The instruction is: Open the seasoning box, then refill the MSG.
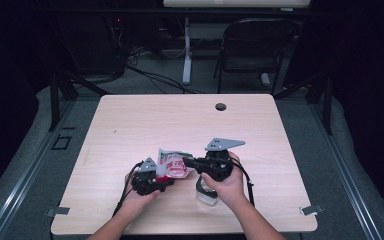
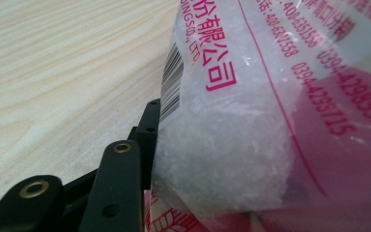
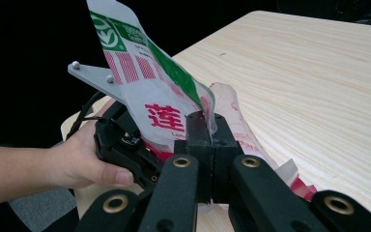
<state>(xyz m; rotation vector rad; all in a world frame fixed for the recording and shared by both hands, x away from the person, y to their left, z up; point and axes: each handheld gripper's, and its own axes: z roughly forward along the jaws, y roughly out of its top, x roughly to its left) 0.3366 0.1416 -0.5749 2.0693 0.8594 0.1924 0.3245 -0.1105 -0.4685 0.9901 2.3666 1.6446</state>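
Nearest the person, low over the front of the tabletop [image 1: 130,120], the bag [image 1: 174,165] of white granules hung between the two grippers, its long axis running roughly from one gripper to the other across the person's front. The left gripper [image 1: 156,179] sat at the bag's lower, filled end; in the left gripper view the granule-packed bulge [image 2: 227,159] lay against the inner face of the one black jaw in sight, and the other jaw was hidden behind the plastic, so whether the pads truly pressed could not be told. The jaws stood part-way closed around that thick end.

Just beyond, the right gripper [image 3: 211,145] had its jaws pressed together on the thin printed film of the bag near its top edge, the flat green-and-red flap [image 3: 140,82] rising above them. Both hands were equally close to the bag, each gripper touching it from its own side: the left hand [image 1: 140,197] came up from below left, and the right hand [image 1: 227,182] was wrapped around its gripper's body, jaws aimed leftward at the bag. A small clear container [image 1: 206,195] stood on the tabletop just under the right hand.

Judged from this, the coming move turned on the left jaws securing the heavy end while the right held the film taut.
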